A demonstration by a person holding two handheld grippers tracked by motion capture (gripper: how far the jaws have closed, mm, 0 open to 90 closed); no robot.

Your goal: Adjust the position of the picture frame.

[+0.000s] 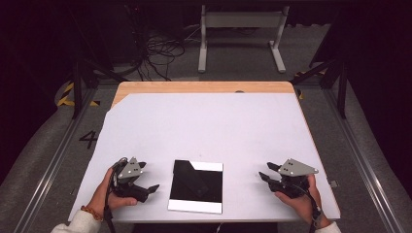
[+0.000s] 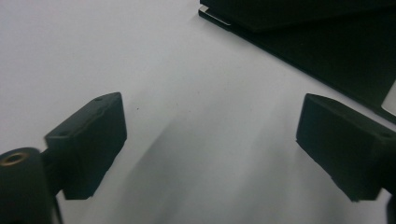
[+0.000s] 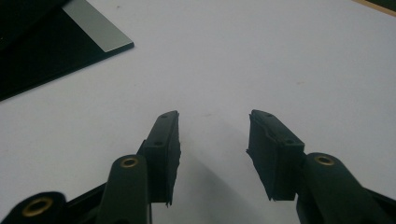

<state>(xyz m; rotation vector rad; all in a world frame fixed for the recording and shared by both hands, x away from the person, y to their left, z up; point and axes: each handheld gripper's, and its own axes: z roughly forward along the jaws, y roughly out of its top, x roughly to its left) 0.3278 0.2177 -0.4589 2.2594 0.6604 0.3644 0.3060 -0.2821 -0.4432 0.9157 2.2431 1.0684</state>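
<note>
A flat black square panel with a pale strip along its near edge and far right corner lies near the table's front edge. My left gripper rests on the white sheet just left of it, held in a hand. In the left gripper view it stands wide open with nothing between its fingers, the panel ahead to the upper right. My right gripper sits to the panel's right, a short gap away. In the right gripper view it is open and empty, the panel at upper left.
A white sheet covers the table, with a strip of bare wood at the far edge. Beyond the table are a white metal frame and loose cables on the floor. Dark frame posts stand at both sides.
</note>
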